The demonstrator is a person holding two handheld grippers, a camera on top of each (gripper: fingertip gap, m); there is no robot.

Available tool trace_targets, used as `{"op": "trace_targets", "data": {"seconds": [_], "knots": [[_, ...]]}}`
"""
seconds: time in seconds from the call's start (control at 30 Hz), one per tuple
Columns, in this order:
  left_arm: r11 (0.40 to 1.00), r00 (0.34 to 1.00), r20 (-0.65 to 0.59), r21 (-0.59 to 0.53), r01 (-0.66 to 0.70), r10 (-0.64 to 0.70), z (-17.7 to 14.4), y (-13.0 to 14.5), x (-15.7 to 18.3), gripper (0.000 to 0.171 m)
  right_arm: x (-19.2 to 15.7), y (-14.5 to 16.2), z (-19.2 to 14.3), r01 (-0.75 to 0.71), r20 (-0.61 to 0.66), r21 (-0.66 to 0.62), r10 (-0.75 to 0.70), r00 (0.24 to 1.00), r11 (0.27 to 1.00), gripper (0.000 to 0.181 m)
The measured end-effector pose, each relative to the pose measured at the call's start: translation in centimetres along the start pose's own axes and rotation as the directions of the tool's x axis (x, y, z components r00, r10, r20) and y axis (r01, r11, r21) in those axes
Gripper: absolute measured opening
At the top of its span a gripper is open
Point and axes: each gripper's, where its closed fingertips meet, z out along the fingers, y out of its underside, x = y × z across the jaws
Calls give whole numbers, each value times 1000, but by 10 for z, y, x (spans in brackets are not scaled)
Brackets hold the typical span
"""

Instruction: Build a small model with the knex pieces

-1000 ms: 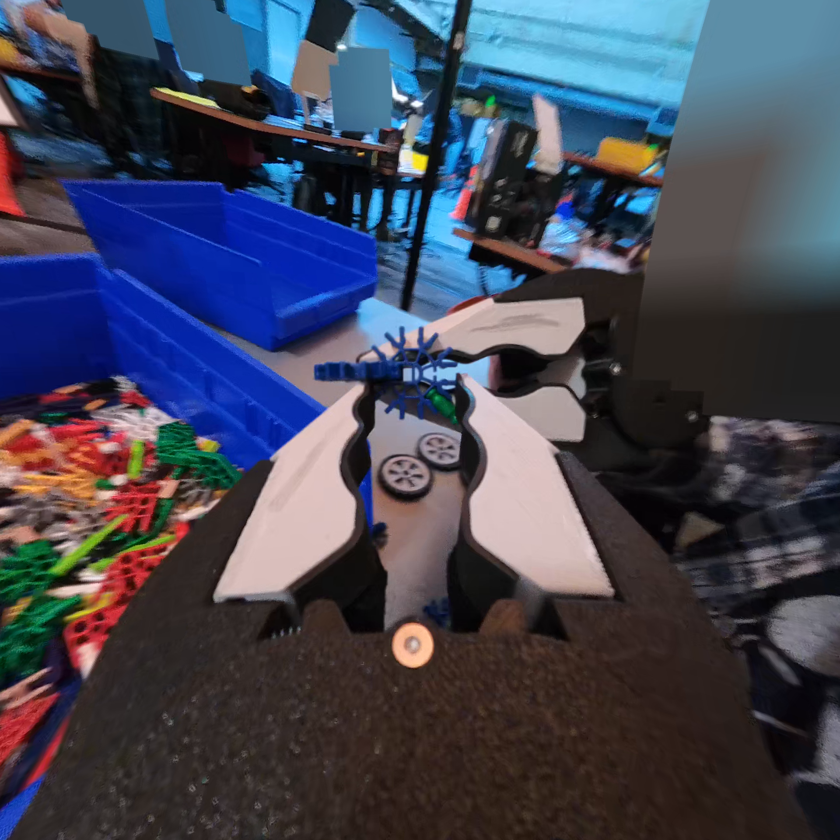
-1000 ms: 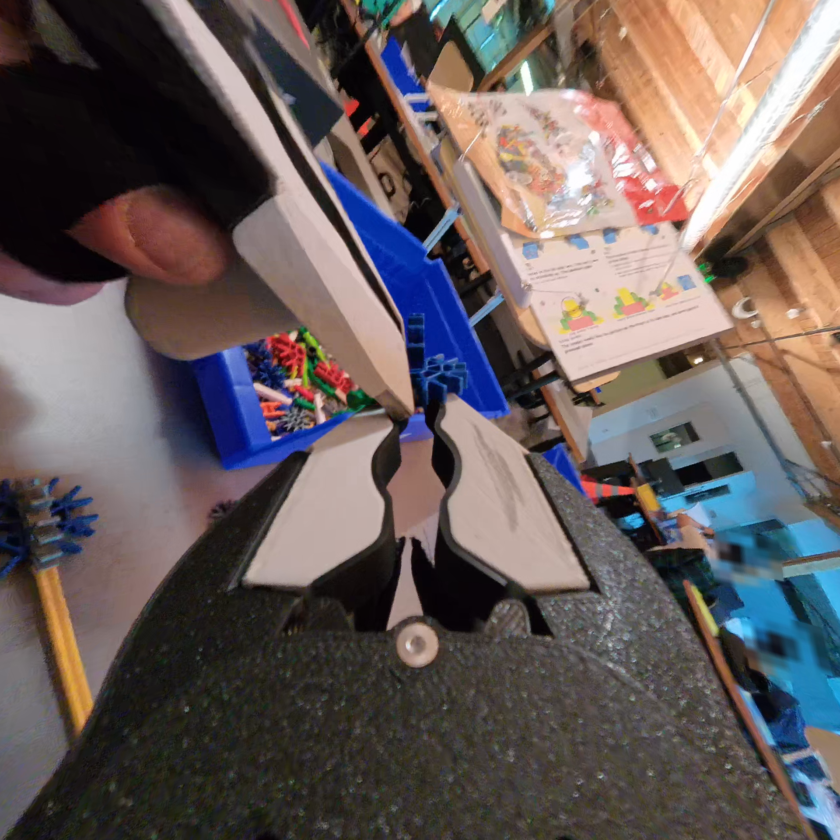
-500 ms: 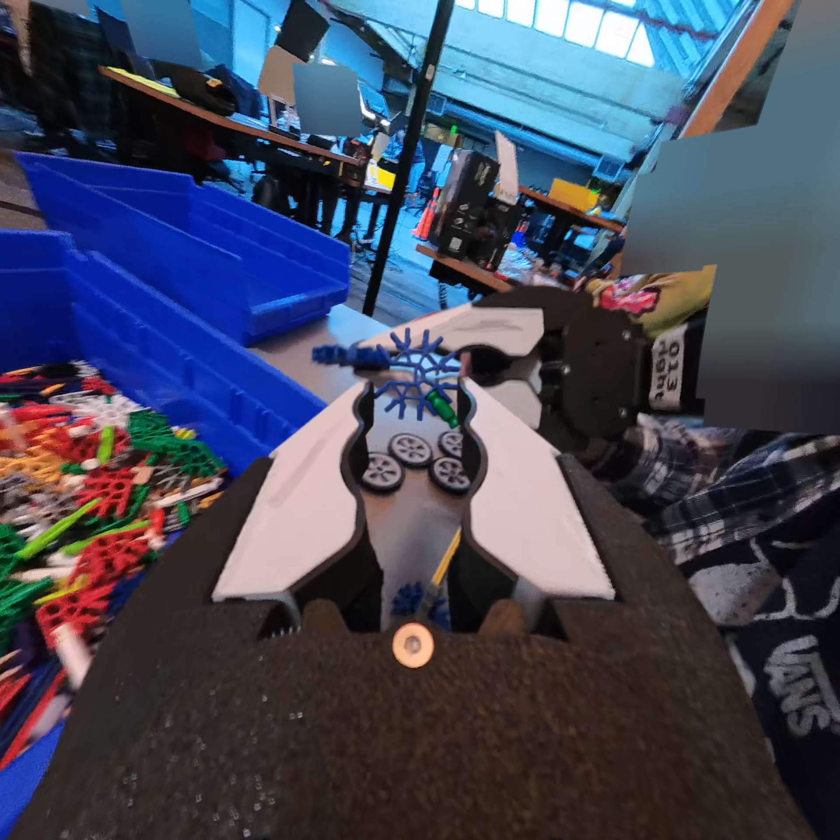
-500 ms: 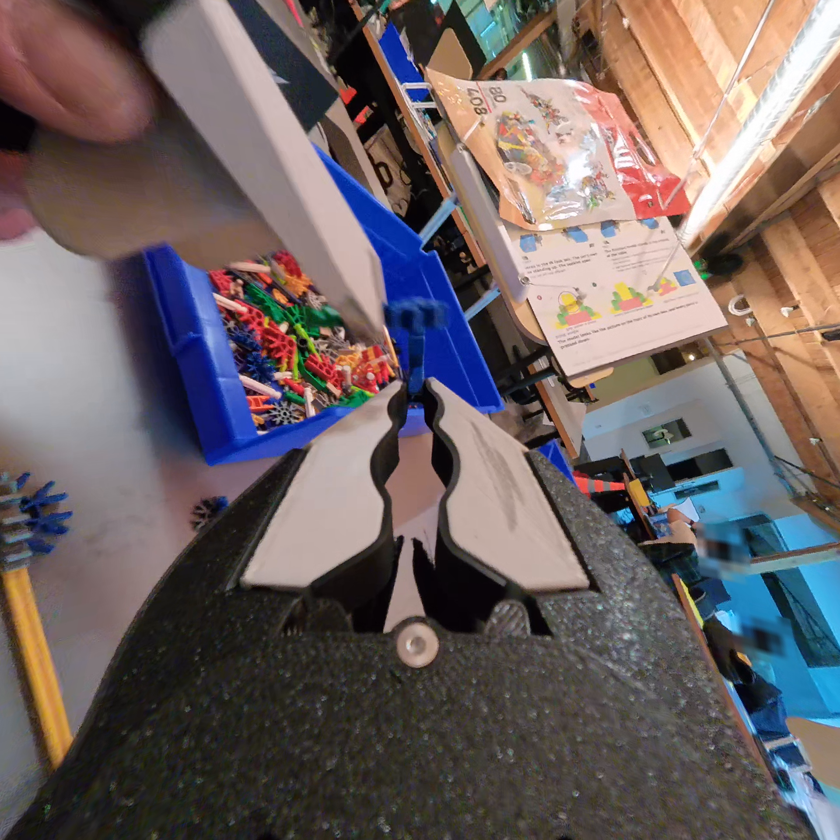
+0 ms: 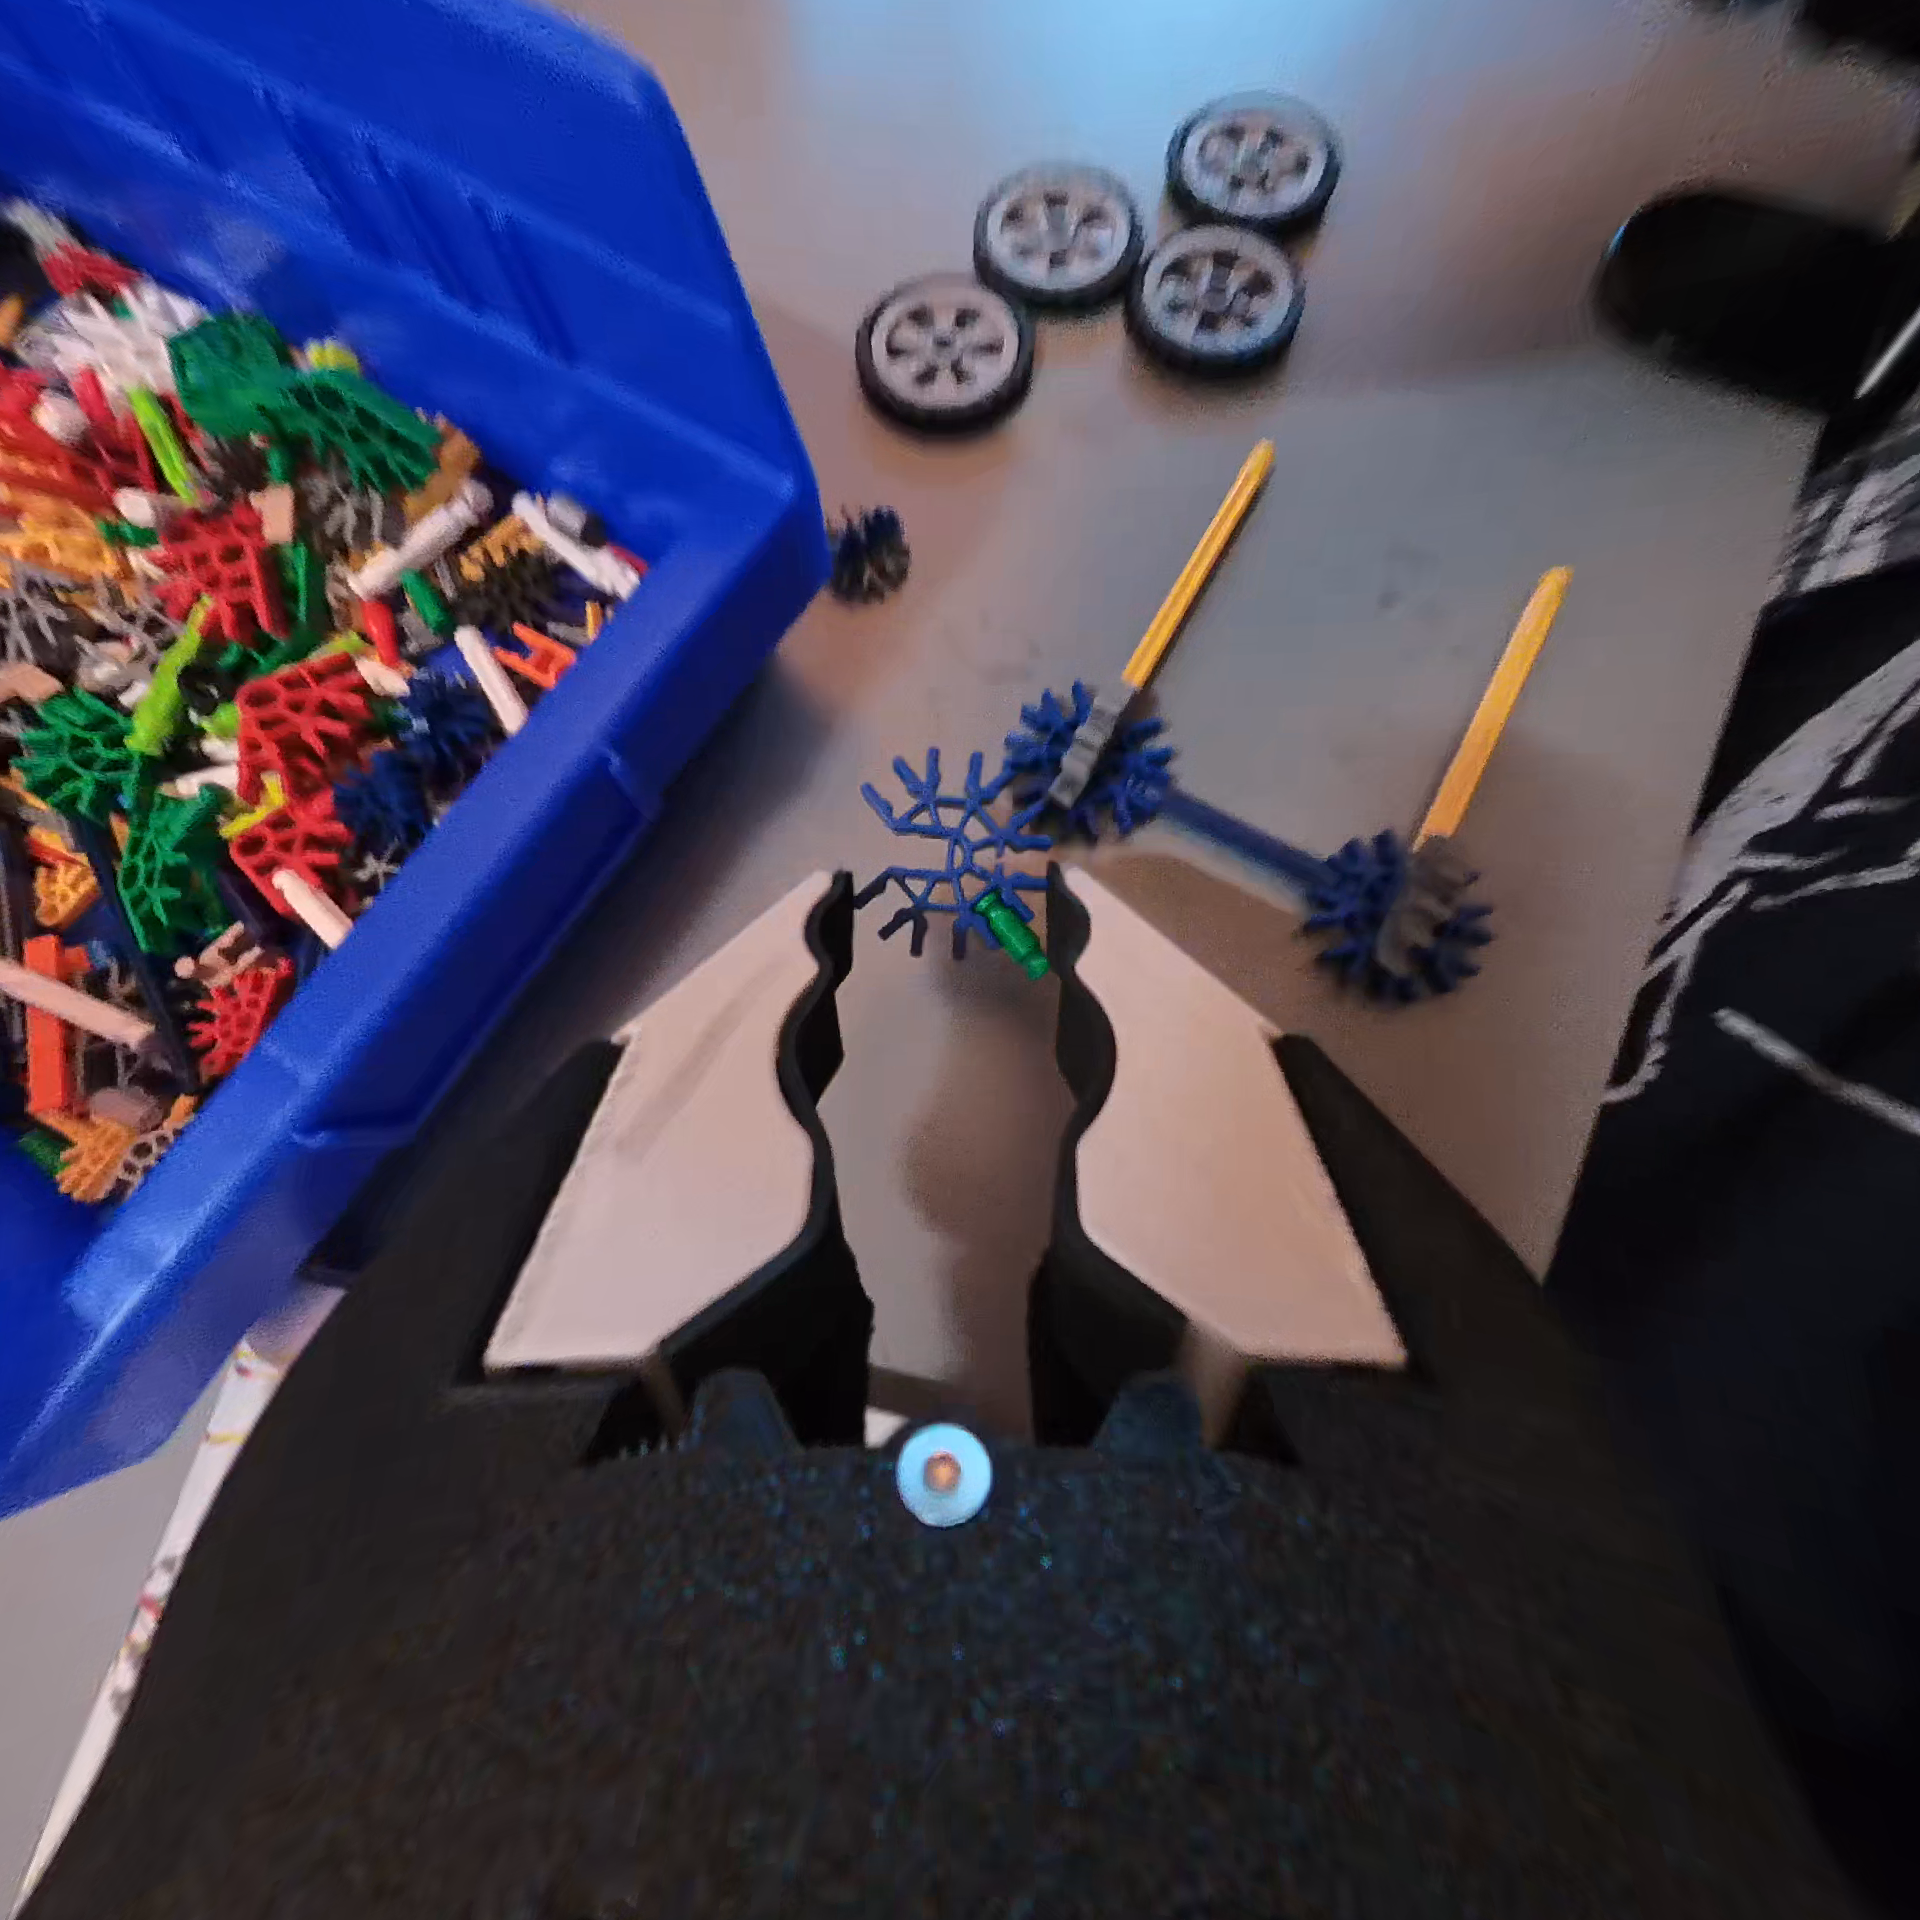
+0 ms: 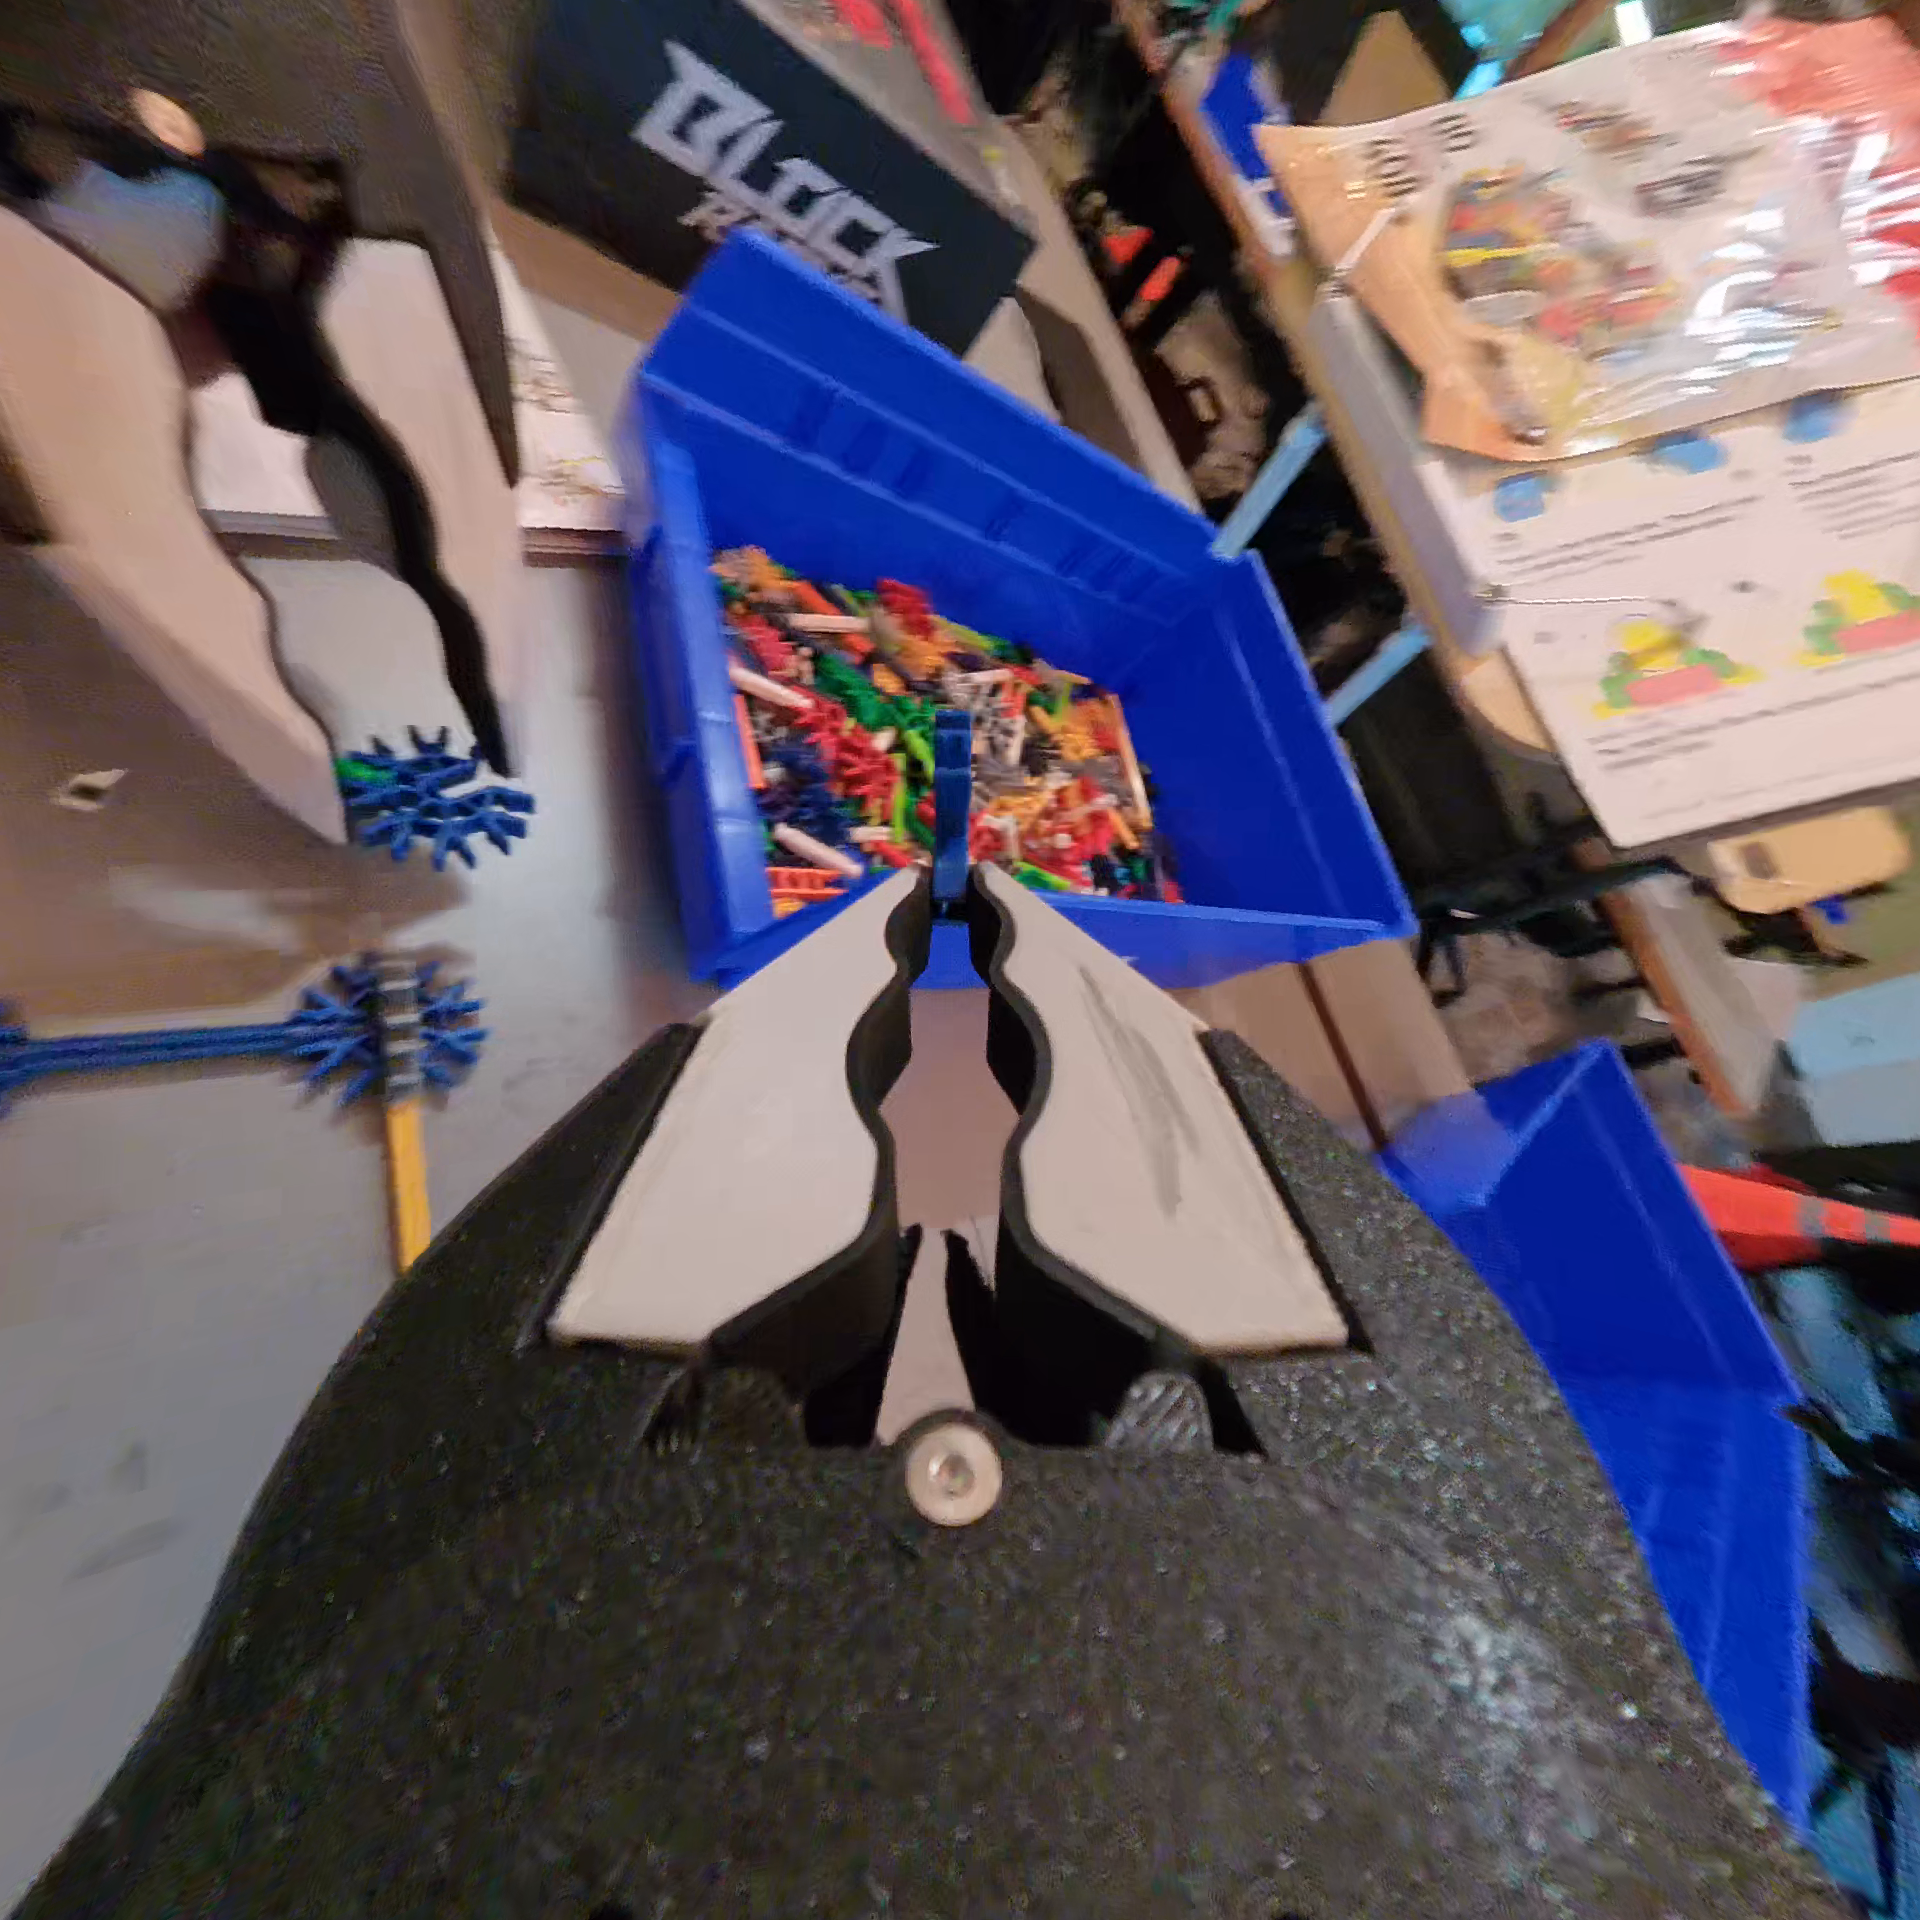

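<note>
My left gripper is shut on a blue snowflake connector that carries a short green rod, held just above the grey table. Right behind it lies an assembly: two blue-and-grey connector stacks joined by a blue rod, each with a yellow rod. My right gripper is shut on a short blue rod, held up in front of the parts bin. The left gripper with the snowflake connector shows at the upper left of the right wrist view, apart from the rod.
A blue bin full of mixed coloured pieces stands to the left. Several grey wheels and a small blue connector lie on the table. A second blue bin, an instruction sheet and a black box are around.
The grippers were together, with the blue rod at the snowflake connector. Now they are apart, the rod stays in the right gripper, and the left gripper has tipped down over the table.
</note>
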Motion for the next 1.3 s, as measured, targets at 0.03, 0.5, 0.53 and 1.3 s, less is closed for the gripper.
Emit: {"op": "trace_targets", "data": {"seconds": [0.03,0.5,0.53,1.3], "knots": [[999,1000,13,-32,-10,10,3,6,-2,35,-6,1,0,-1,36,-4,1,999,1000,5],[984,999,32,178,-33,27,-23,-21,1,48,-56,-7,-1,385,34,29,-386,922,923,5],[968,996,63,240,-70,57,-31,-31,2,46,-62,-11,-1,402,28,49,-404,914,914,5],[913,878,257,-178,-368,404,-19,41,5,5,-81,-16,2,245,190,87,-257,948,966,13]]}}
